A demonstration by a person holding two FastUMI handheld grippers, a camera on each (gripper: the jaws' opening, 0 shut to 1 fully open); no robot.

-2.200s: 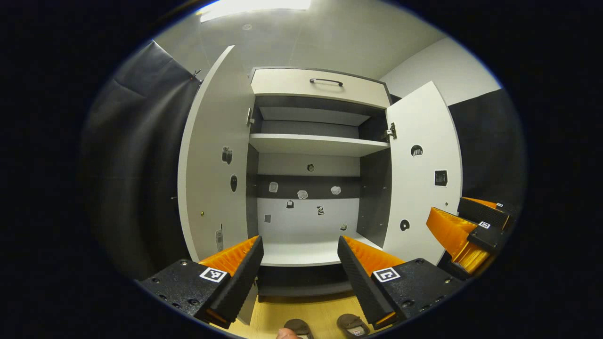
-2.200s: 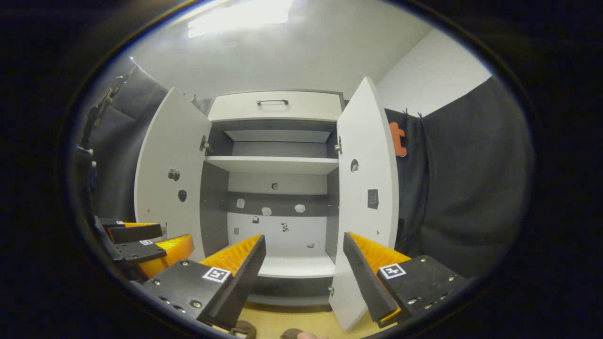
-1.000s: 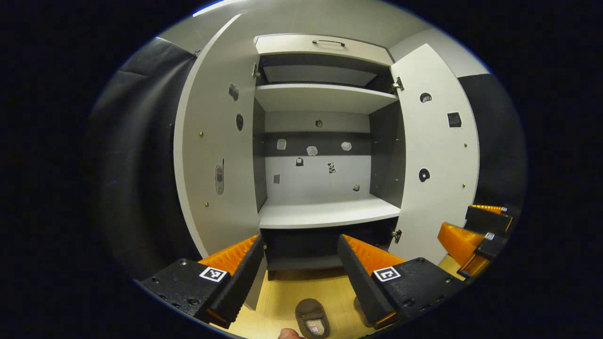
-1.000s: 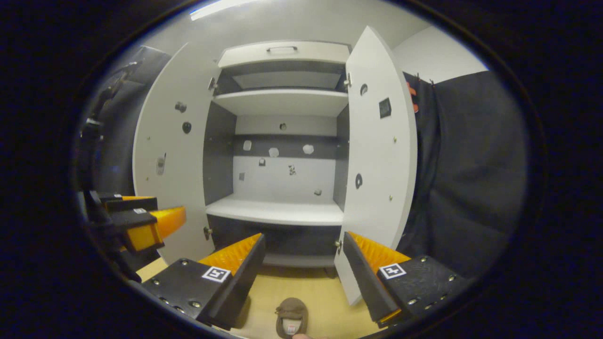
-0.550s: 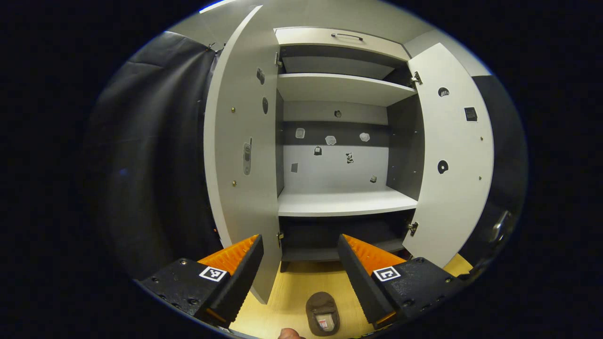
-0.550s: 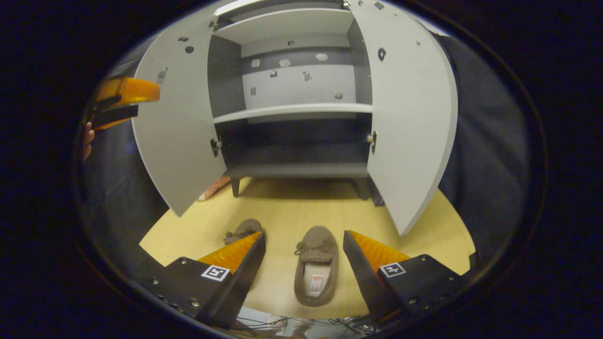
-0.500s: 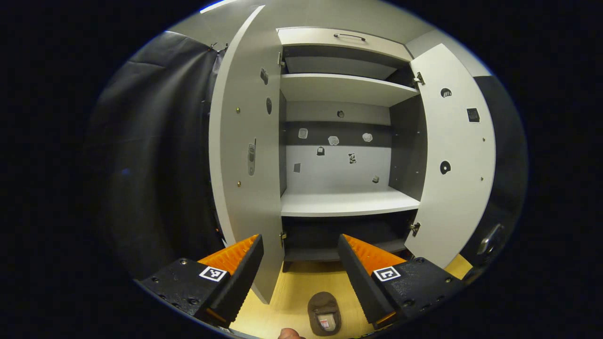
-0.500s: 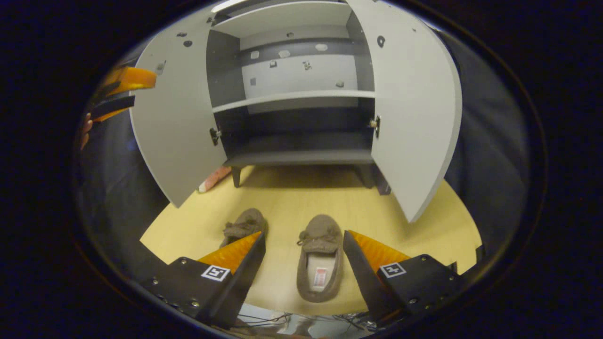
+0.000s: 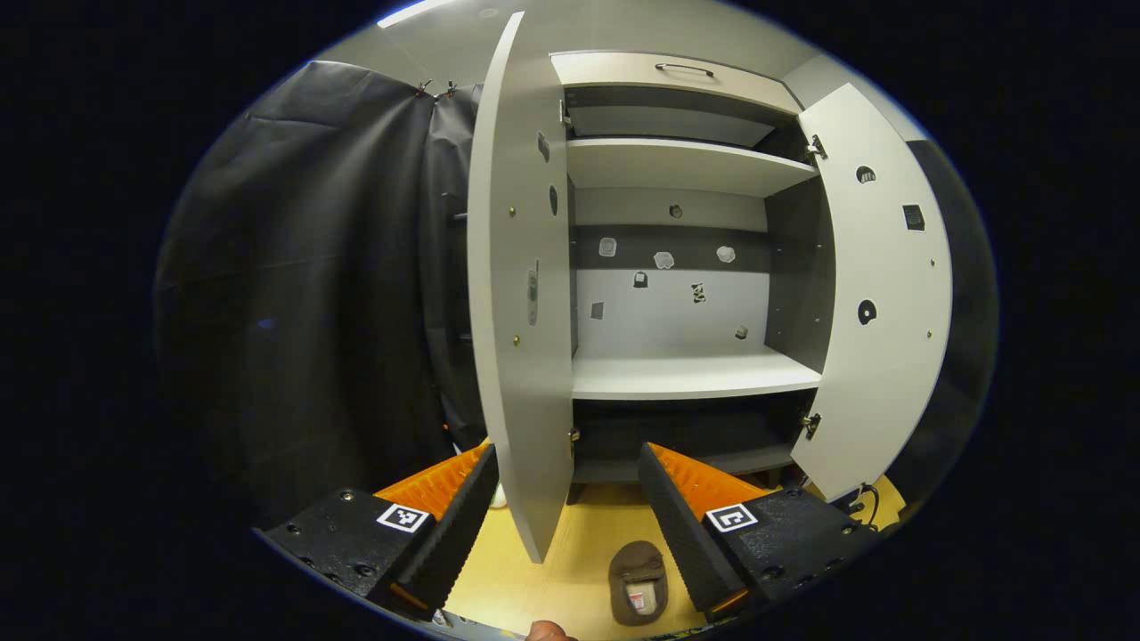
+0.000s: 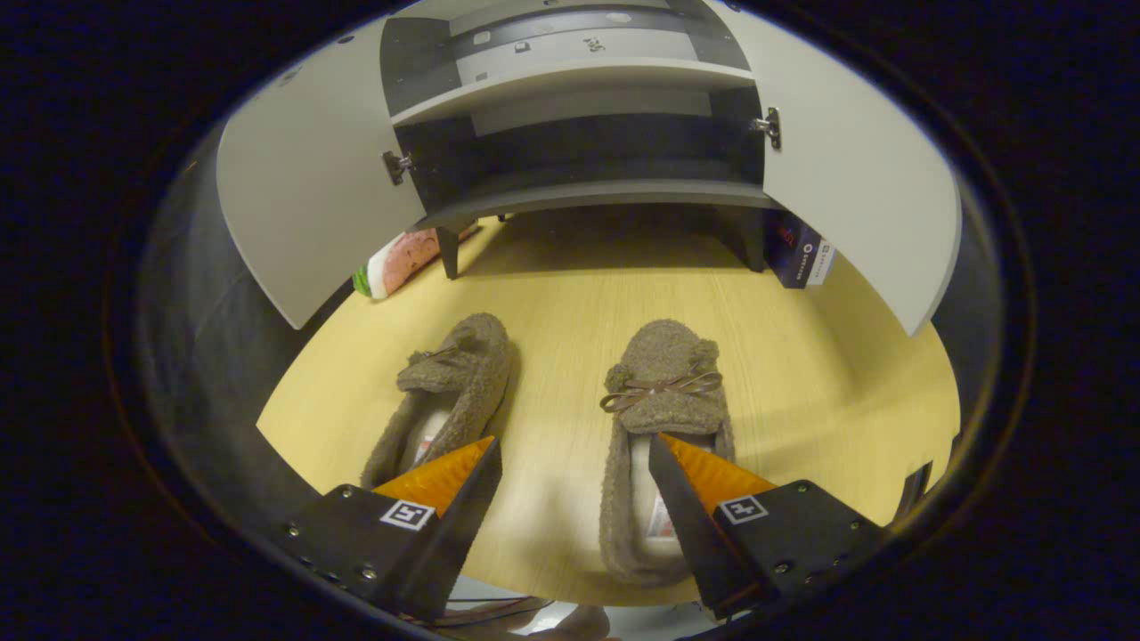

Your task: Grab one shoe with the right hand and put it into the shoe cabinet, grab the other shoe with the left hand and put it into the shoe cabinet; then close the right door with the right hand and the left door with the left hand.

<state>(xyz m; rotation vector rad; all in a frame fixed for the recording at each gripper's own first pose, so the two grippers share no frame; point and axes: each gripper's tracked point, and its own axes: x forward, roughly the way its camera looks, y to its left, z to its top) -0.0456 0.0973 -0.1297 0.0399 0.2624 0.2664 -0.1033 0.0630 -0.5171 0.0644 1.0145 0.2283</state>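
While both cabinet doors (image 10: 294, 205) stand open, two brown slippers (image 10: 663, 427) lie side by side on the wooden floor (image 10: 802, 356), lengthwise, toes toward the cabinet; the right gripper (image 10: 574, 481) hangs spread over the right-hand one, and the left gripper (image 9: 565, 499) is spread too

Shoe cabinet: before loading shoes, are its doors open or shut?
Open. Both doors of the shoe cabinet swing outward, left door and right door, exposing bare shelves.

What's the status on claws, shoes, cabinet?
Both claws open, empty. Right claw over right slipper; left slipper beside it. Cabinet doors open.
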